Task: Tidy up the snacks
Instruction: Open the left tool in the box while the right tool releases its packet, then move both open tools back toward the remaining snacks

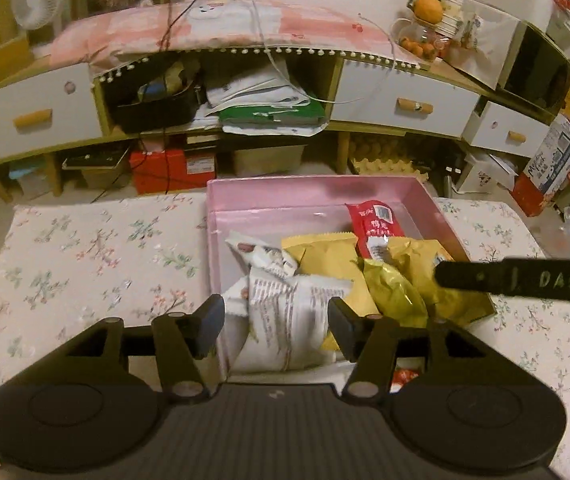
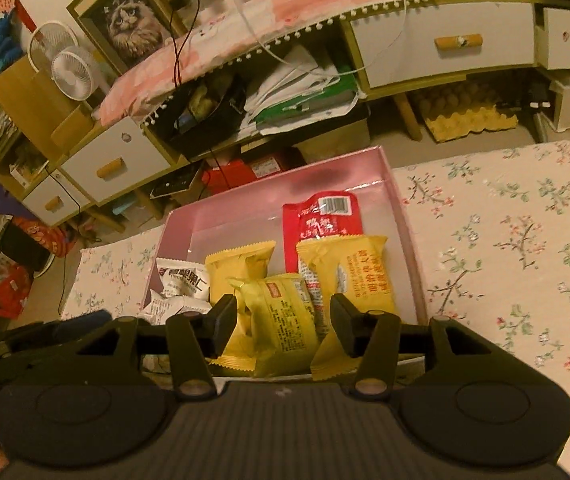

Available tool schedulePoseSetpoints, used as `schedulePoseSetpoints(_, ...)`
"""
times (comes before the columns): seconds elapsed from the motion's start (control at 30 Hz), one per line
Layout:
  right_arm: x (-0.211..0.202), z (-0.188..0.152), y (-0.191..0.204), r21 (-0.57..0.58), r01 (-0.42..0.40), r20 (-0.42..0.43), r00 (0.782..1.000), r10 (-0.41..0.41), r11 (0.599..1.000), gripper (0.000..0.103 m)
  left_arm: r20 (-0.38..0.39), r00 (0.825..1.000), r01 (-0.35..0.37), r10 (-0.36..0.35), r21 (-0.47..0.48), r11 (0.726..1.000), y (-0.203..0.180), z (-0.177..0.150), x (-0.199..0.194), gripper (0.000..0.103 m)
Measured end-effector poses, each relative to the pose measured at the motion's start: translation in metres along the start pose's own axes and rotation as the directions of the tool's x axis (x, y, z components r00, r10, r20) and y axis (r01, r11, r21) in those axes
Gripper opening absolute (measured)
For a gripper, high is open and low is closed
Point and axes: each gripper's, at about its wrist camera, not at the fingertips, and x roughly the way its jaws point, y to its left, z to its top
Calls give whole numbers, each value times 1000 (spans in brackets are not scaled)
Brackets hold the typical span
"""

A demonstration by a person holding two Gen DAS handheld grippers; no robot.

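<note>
A pink box (image 1: 309, 184) stands on the flowered tabletop and holds several snack packets. My left gripper (image 1: 277, 320) is open over the box's near left part. A white packet with printed text (image 1: 289, 332) lies between its fingers, and the pads do not press on it. Behind it lie yellow packets (image 1: 325, 256) and a red packet (image 1: 373, 224). My right gripper (image 2: 283, 322) is also open, with a yellow packet (image 2: 281, 332) standing loose between its fingers. Around that one are more yellow packets (image 2: 349, 268), the red packet (image 2: 325, 220) and white packets (image 2: 183, 280). One right finger (image 1: 517, 276) shows at the right edge of the left wrist view.
The flowered cloth (image 1: 85, 264) (image 2: 505, 248) spreads to both sides of the box. Beyond the table stands a low cabinet (image 1: 401, 100) with white drawers, an open shelf of papers (image 1: 261, 104) and hanging cables. Boxes and an egg tray (image 2: 469, 120) sit on the floor.
</note>
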Motion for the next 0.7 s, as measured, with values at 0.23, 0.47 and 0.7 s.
schedulePoseSetpoints(0.23,-42,4,-9,80,1,27,1000,-3,997,50,-39,999,17,-20,-74,997,9,-16,-33,64)
schedulePoseSetpoints(0.47,-66,-11,-1,59,66,-19,998,-65,996,54,-99,995,24,-29,-50,998,-5,-38,-62,66)
schedulePoseSetpoints(0.7,-80,-33,-4,75,26,-59,998,-22,997,63,-145,989,42,-35,48,998,-18,-70,-72,68)
